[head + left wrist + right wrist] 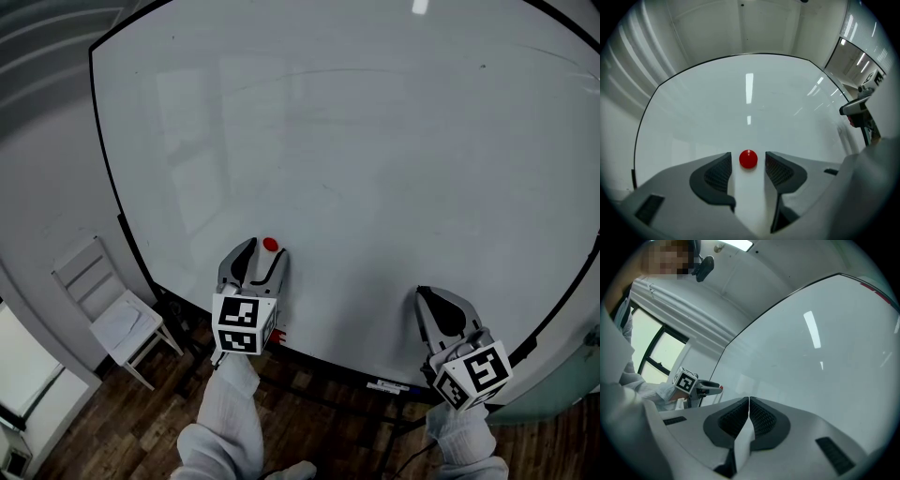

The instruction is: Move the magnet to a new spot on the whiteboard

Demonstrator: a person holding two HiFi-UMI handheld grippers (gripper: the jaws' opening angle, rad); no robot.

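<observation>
Magnet (748, 159): small round red disc, plain glossy face, stuck flat on the whiteboard (375, 169). It sits low on the board, left of centre, a little above the bottom edge.

Left tool (262, 255): jaws spread wide, one on each side of the magnet. In the left gripper view white board shows between each ribbed dark pad (717, 172) and the disc, so neither pad touches it and nothing is gripped. The tips are up at the board surface, and the tool points at the board, tilted slightly upward.

Right tool (749, 404): jaws pressed together, pads meeting along one seam with nothing between them. It is held near the board's lower right, well apart from the magnet, also tilted slightly upward.

Each tool carries a marker cube (244, 324) with black-and-white square patterns, no letters. White sleeves (230, 398) run up from the bottom of the head view to both tools.

Board face: white, wiped, with faint smears and ceiling-light reflections, inside a thin black frame. A small white label (386, 385) sits on the lower rail, its print too small to read.

Surroundings: a white wooden chair (108, 314) stands to the left of the board, on a dark wood-plank floor (309, 389).
</observation>
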